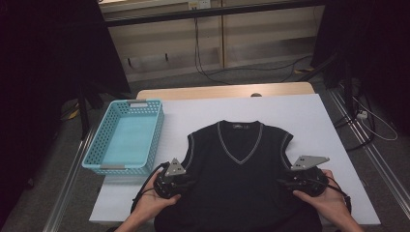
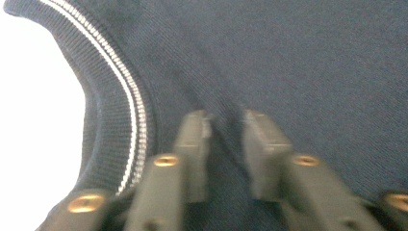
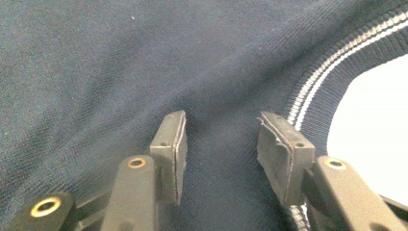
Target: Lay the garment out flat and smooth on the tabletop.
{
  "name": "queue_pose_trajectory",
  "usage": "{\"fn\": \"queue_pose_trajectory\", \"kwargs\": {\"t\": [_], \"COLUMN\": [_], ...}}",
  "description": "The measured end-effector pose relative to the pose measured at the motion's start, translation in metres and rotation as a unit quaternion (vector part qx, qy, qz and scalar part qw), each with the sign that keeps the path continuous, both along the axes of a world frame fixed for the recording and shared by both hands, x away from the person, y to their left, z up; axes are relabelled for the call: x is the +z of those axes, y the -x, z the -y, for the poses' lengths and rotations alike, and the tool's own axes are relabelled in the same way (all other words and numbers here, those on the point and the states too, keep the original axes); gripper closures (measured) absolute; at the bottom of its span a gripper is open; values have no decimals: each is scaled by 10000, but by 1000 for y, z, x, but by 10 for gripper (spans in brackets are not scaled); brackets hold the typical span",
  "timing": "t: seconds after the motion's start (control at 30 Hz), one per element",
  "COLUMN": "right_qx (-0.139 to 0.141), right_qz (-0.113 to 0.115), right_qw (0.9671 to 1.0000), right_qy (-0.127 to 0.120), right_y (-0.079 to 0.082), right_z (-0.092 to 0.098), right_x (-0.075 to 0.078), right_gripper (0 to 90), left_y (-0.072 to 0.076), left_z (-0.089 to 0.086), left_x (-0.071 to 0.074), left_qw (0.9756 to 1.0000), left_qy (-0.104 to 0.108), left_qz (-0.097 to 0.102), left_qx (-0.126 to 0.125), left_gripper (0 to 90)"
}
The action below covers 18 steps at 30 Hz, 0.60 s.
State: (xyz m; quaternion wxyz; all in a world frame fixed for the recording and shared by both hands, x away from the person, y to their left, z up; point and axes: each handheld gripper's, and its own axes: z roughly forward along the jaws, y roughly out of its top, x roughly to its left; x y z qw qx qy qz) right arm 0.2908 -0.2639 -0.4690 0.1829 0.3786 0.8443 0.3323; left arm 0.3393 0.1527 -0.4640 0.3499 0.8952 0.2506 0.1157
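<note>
Dark vest (image 1: 237, 174) is spread flat between both grippers; no fold is made yet. Left gripper (image 2: 226, 120) is narrowly parted over its armhole side, gripping nothing. Right gripper (image 3: 221, 127) is held wider, empty, just above cloth.

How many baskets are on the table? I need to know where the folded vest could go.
1. The turquoise basket sits at the table's left edge, left of the dark vest and apart from it; nothing shows inside it.
</note>
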Motion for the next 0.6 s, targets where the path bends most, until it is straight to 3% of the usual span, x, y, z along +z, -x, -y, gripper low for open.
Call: {"fn": "queue_pose_trajectory", "kwargs": {"t": [0.1, 0.2, 0.33, 0.6], "right_qx": [3, -9, -64, -35], "right_qz": [13, -8, -21, -32], "right_qw": [10000, 10000, 10000, 10000], "right_qy": [32, -18, -34, -40], "right_y": [0, 0, 1, 5], "right_z": [-3, -3, -3, -5], "right_x": [0, -1, -1, 0], "right_gripper": [561, 562, 561, 525], "left_y": [5, 5, 11, 16], "left_z": [-1, -6, -13, -26], "left_x": [1, 1, 2, 3], "left_qw": [10000, 9999, 9998, 9993], "left_qy": [-55, 11, -25, 153], "left_qz": [-8, -113, -117, -214], "left_qx": [55, 86, 154, 269], "left_gripper": [878, 886, 889, 884]}}
